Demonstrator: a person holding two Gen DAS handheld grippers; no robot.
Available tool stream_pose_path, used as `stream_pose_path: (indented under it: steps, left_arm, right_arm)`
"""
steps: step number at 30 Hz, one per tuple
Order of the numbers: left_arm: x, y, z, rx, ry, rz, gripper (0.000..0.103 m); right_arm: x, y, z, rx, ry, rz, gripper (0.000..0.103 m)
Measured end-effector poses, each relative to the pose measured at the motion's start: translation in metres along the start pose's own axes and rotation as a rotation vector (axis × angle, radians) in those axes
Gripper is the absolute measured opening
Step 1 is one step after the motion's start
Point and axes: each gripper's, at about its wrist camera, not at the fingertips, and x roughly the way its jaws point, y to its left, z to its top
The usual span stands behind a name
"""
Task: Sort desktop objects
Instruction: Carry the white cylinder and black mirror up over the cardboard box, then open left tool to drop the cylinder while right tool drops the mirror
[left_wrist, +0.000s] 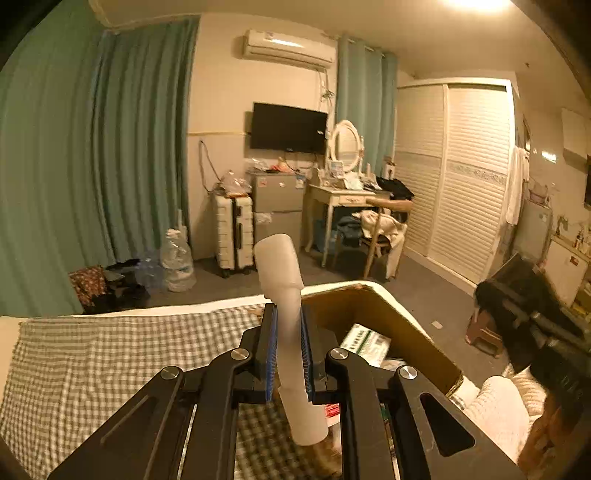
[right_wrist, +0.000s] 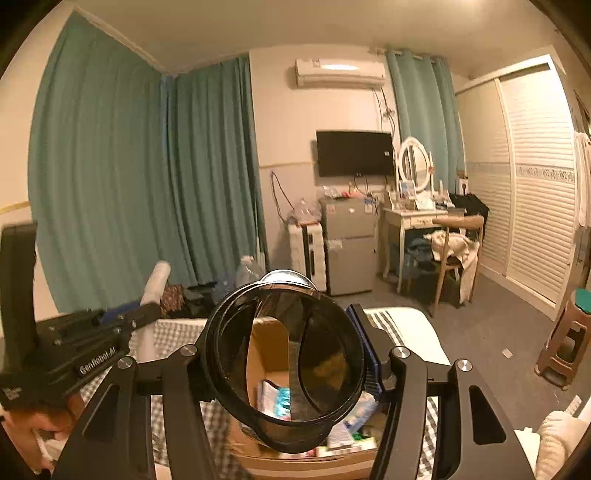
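Though clamped at narrow waist in left tool (left_wrist: 289, 349), white plastic bottle (left_wrist: 284, 295) looks light, smooth, slip-prone; right tool (right_wrist: 288, 373) pinches dark round container (right_wrist: 286, 365), seemingly rigid, rim-held; both above cardboard box (left_wrist: 399, 317) on bed.

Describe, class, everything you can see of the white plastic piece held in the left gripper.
The white plastic piece is a matte, translucent-looking tube, wider at both ends and narrower in the middle. It stands nearly upright, leaning slightly, clamped at its narrow waist between the blue pads of the left gripper. It is held above the checked cloth, beside the open cardboard box. Nothing else touches it.
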Motion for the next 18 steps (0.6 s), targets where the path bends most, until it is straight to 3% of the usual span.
stream_pose_path:
  steps: [8,12,13,15,18]
  left_arm:
    - [0.077,-0.054,-0.011,0.068,0.099,-0.061,0.012]
    - [0.103,-0.069,-0.017,0.089,0.16,-0.045,0.028]
    - [0.105,-0.069,-0.018,0.088,0.165,-0.026,0.032]
    - [0.103,-0.065,-0.017,0.077,0.152,-0.001,0.053]
    - [0.094,-0.062,-0.013,0.052,0.126,-0.031,0.063]
  right_arm:
    - [0.06,-0.048,-0.024,0.031,0.113,-0.021,0.056]
    - [0.076,-0.058,-0.033,0.025,0.139,-0.048,0.059]
    - [0.078,-0.061,-0.034,0.035,0.146,-0.062,0.063]
    - [0.081,-0.074,-0.036,0.086,0.152,-0.055,0.08]
    - [0.074,-0.084,-0.036,0.138,0.138,-0.018,0.08]
